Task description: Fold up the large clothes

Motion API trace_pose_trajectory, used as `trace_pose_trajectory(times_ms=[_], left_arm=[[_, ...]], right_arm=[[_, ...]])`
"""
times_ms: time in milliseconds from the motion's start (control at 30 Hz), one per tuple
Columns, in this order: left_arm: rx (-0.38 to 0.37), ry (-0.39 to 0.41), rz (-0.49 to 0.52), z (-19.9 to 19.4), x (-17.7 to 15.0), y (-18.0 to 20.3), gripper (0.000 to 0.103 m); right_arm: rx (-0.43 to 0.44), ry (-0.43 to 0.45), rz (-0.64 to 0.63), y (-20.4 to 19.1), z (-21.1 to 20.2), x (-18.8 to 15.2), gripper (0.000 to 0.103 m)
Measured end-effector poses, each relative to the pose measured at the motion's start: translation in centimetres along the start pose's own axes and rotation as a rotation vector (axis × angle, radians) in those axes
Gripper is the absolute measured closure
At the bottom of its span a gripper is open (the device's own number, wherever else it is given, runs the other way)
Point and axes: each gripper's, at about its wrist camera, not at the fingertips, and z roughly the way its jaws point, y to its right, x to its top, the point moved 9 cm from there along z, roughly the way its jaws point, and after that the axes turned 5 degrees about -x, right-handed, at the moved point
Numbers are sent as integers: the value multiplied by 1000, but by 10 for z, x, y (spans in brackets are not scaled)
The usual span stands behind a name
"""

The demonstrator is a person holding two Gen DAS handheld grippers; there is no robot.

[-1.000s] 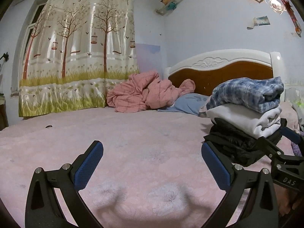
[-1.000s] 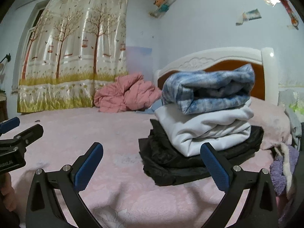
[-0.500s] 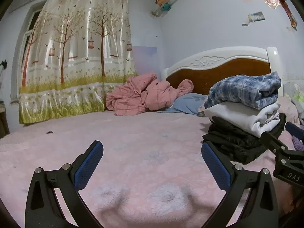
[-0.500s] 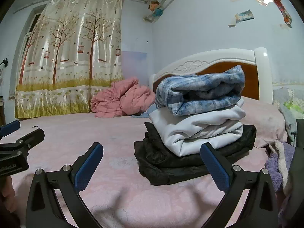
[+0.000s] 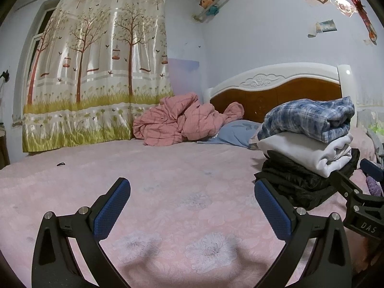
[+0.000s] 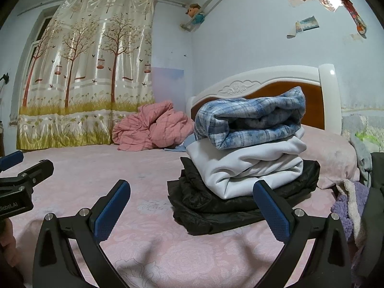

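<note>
Hovering lower now, both grippers — left gripper (image 5: 192,212), right gripper (image 6: 191,212) — keep jaws released.

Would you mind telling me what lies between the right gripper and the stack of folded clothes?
Only bare pink bedspread, seen in the right wrist view, separates the open right gripper from the stack of folded clothes.

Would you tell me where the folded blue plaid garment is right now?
The blue plaid garment tops the stack, on the white garment and black jacket, right of centre before the headboard.
</note>
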Motion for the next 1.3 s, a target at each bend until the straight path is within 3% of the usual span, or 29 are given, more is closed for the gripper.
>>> trace_pose_trajectory(times_ms=[1300], left_arm=[[-3, 9, 19, 2, 0, 6, 0]], right_arm=[[4, 3, -41, 2, 6, -3, 0]])
